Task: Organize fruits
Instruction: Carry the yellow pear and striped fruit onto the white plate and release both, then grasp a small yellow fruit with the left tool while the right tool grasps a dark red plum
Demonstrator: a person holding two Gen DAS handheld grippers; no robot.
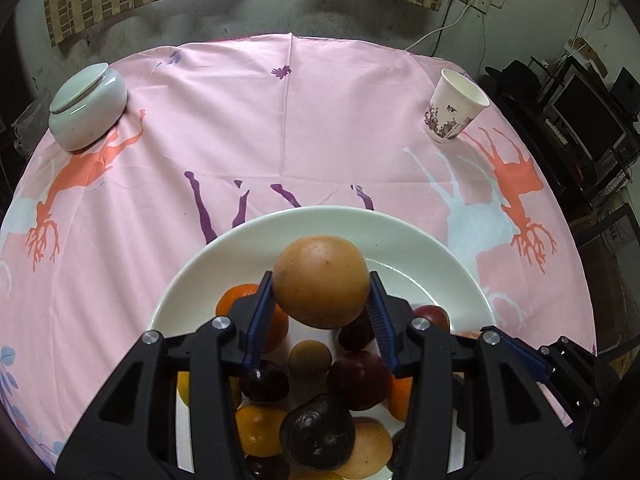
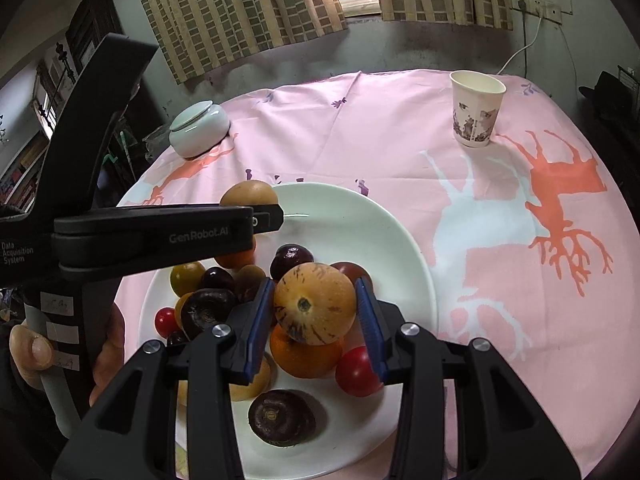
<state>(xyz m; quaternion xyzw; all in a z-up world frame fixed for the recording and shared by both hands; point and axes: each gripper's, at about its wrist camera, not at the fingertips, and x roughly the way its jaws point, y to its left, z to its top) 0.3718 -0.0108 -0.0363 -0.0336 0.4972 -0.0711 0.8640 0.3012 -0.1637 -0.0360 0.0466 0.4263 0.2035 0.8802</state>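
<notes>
**Two fruits gripped above one crowded plate**

Two grippers each clamp a round fruit over the white plate. The left gripper has its blue-padded fingers pressed against both sides of a tan-orange round fruit, held above the heap. The right gripper is closed the same way on a yellow-orange striped fruit with dark purple streaks, its stem scar facing the camera.

Below them the plate carries the rest: an orange directly under the striped fruit, a red cherry tomato just right of it, a dark purple mangosteen-like fruit at the near edge, another dark one to the left, a small red tomato beside that, a yellow-green fruit and a dark plum farther back.

In the right wrist view the left gripper's body crosses the plate's left side, printed "GenRobot.AI", with "Data Acquisition System" on its housing. White tape labels on its handle bear writing too faint to read. The person's left hand grips that handle.

The plate rests on a pink tablecloth printed with orange, pale blue and purple deer shapes. Far left stands a lidded pale green ceramic jar; far right, a paper cup with a dark printed pattern, well apart from the plate.
</notes>
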